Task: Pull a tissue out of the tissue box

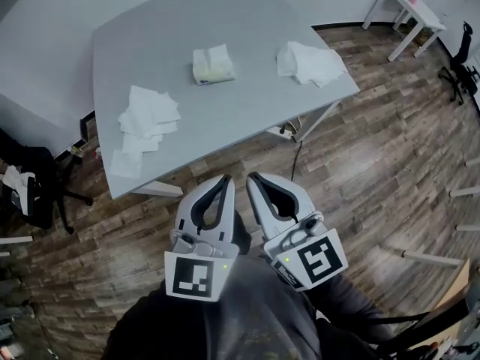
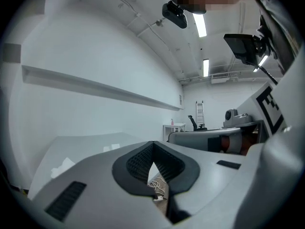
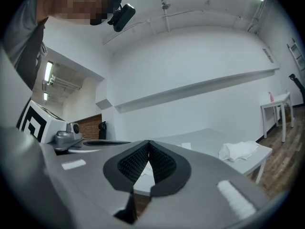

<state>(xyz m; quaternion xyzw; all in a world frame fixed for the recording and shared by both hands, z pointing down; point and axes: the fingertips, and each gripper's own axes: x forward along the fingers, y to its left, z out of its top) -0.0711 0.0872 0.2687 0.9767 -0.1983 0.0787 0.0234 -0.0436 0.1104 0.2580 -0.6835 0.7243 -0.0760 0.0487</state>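
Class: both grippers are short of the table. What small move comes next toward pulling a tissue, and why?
Probably bring the right gripper forward over the table toward the tissue box, opening its jaws: both it and the left gripper are shut, empty and short of the box.

Open floor (image 1: 360, 163) on this side of the counter (image 1: 247, 28), and nothing between its near edge and the tissue box (image 1: 212, 64) at mid-counter: a bare strip runs straight in. On the near left corner, spread tissues (image 1: 146, 118) crowd the surface. A crumpled heap (image 1: 310, 62) sits by the right edge. There are bare lanes either side of the box.
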